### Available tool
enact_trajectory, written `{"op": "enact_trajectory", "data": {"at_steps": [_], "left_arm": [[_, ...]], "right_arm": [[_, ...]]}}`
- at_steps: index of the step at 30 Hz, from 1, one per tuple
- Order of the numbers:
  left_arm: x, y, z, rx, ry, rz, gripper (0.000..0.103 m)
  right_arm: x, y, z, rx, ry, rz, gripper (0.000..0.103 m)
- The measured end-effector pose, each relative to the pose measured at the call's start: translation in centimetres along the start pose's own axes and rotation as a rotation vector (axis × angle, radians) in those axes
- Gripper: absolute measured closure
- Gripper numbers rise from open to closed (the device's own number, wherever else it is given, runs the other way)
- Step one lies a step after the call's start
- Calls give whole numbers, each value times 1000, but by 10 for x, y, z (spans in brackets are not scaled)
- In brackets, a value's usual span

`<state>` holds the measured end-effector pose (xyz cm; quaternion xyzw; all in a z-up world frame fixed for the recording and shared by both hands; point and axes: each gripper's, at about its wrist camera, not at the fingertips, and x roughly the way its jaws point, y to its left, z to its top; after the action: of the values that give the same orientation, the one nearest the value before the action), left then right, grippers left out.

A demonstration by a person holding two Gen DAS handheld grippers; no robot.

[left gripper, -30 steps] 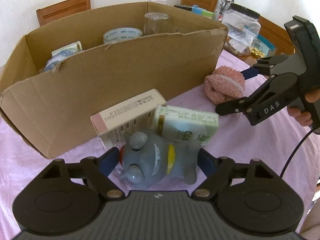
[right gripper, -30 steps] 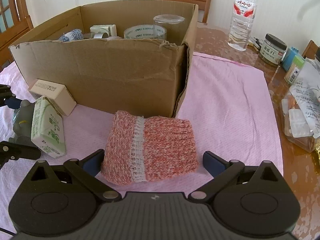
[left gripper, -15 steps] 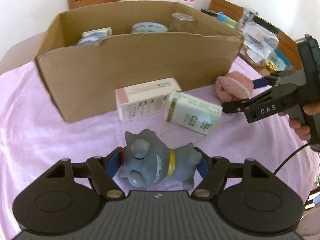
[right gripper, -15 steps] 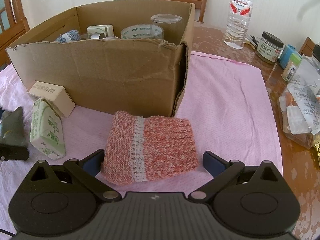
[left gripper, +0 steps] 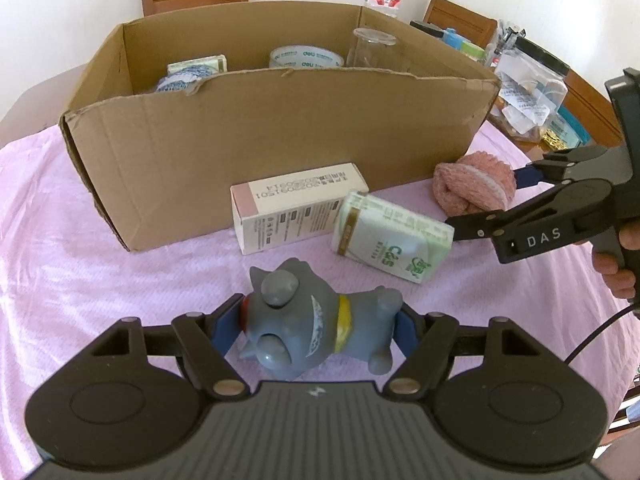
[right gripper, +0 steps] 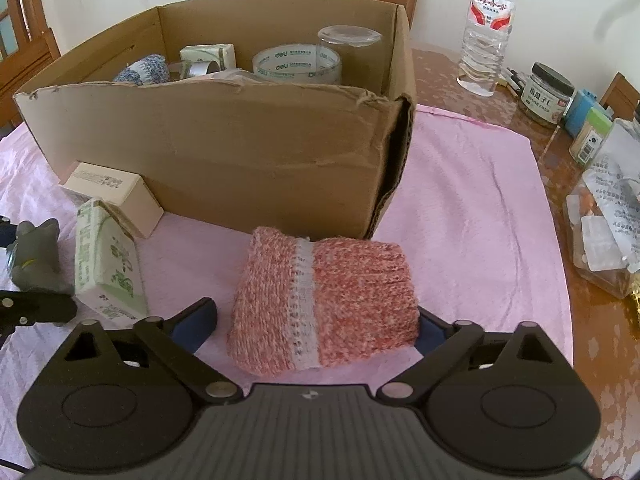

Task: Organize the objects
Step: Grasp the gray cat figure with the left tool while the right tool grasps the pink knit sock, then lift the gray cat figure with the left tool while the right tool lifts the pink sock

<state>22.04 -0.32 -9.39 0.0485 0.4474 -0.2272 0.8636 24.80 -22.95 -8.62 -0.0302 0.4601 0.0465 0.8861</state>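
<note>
My left gripper [left gripper: 320, 328] is shut on a grey cat toy [left gripper: 316, 320] with a yellow collar and holds it above the pink cloth, in front of the cardboard box [left gripper: 240, 128]. The toy also shows at the left edge of the right wrist view [right gripper: 36, 256]. My right gripper [right gripper: 316, 320] is open around a folded pink knitted sock [right gripper: 324, 300] lying on the cloth; its right pad touches the sock, its left pad stands apart. The sock [left gripper: 474, 188] and the right gripper [left gripper: 516, 200] also show in the left wrist view.
A white and pink carton [left gripper: 296, 212] and a green tissue pack [left gripper: 392, 240] lie before the box. The box holds a tape roll [right gripper: 296, 64], a glass jar [right gripper: 348, 48], a blue knit item and a tissue pack. A water bottle [right gripper: 486, 28], jars and clutter stand at right.
My left gripper has lifted the grey cat toy and pulled it back from the carton and tissue pack. My right gripper has closed in on the sock, its right pad now touching.
</note>
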Motion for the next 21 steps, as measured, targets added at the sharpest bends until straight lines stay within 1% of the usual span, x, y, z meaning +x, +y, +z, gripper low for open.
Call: {"op": "enact_trajectory", "data": {"at_steps": [2, 3, 7, 11, 14, 16, 21], "left_arm": [[0, -1, 0, 3, 2, 0, 29], [0, -1, 0, 8, 2, 2, 29], [1, -3, 1, 27, 1, 10, 28], [2, -1, 3, 23, 4, 11, 28], [3, -1, 4, 21, 4, 10, 25], [5, -1, 5, 25, 3, 8, 25], [5, 1, 9, 11, 4, -4, 31]], "right_arm": [[-2, 1, 0, -8, -2, -2, 12], [-4, 2, 0, -13, -3, -7, 13], [-3, 3, 2, -38, -1, -17, 12], [-1, 1, 4, -40, -1, -13, 10], [1, -1, 6, -29, 3, -2, 10], [2, -3, 7, -11, 10, 5, 11], [1, 0, 8, 8, 17, -6, 17]]}}
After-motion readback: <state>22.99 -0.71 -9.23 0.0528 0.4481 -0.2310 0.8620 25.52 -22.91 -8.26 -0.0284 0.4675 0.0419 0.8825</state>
